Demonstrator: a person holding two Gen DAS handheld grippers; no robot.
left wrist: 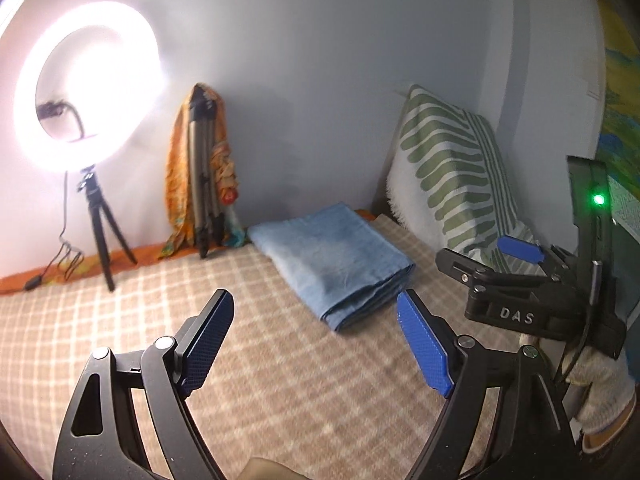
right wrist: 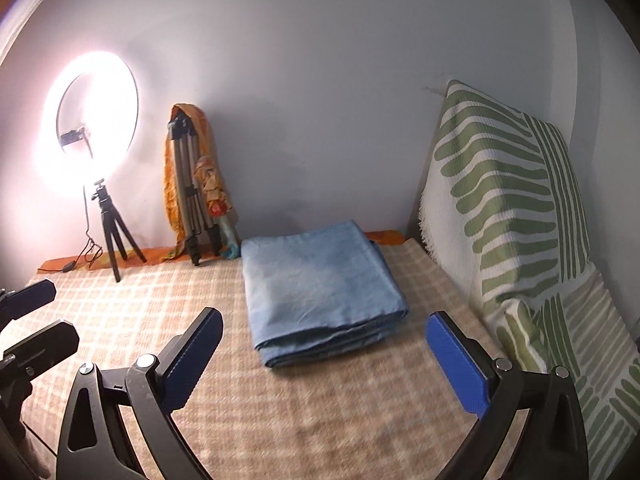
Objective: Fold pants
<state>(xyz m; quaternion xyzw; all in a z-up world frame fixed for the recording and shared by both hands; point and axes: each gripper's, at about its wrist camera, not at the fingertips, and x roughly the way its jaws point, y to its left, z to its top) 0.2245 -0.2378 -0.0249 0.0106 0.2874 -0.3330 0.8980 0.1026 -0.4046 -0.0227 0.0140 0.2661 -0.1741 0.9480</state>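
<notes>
Ring light (left wrist: 90, 98) glares at left; room dim, edges warped, slightly blurred.

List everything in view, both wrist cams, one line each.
pants: 1, light blue, folded in a flat stack on the blanket, nothing touching them
blanket: 1, beige check, covers the surface
ring light: 1, white, lit, on a small black tripod at the back left by the wall
folded tripod: 1, silver and black, leaning on the wall, orange cloth draped over it
cushion: 1, white with green leaf print, propped at the right
left gripper: 1, black with blue pads, open, empty, short of the pants
right gripper: 1, black with blue pads, open, empty, short of the pants
</notes>
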